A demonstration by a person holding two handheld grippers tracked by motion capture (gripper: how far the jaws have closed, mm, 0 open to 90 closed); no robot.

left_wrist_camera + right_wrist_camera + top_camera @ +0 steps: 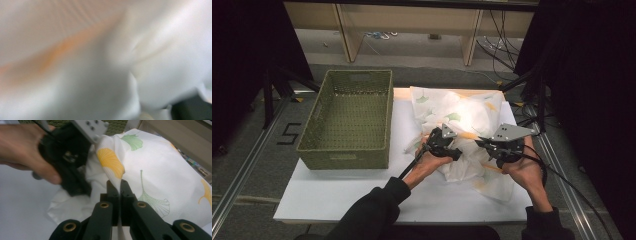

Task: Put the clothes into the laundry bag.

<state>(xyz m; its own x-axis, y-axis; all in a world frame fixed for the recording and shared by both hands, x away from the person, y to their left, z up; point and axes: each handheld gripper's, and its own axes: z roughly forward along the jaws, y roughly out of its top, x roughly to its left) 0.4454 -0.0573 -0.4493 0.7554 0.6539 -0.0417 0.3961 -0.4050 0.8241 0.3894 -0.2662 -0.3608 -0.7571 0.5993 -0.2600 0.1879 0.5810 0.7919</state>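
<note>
A white cloth [462, 117] printed with green and yellow ginkgo leaves lies crumpled on the right half of the white board [342, 195]. My right gripper [120, 187] is shut on a thin fold of this cloth [155, 170], with the jaws pressed flat together. In the high view it sits at the cloth's near right [489, 145]. My left gripper [443, 142] is pushed into the cloth's left folds, which hide its jaws. The left gripper view is a close blur of white cloth [150, 62]. The left gripper's black body [67, 160] and the hand holding it appear in the right gripper view.
A green woven basket [344, 159] stands on the board's left half, close to the cloth. Wooden frame legs [347, 35] and loose cables [502, 45] are on the floor behind. Dark curtains hang at both sides.
</note>
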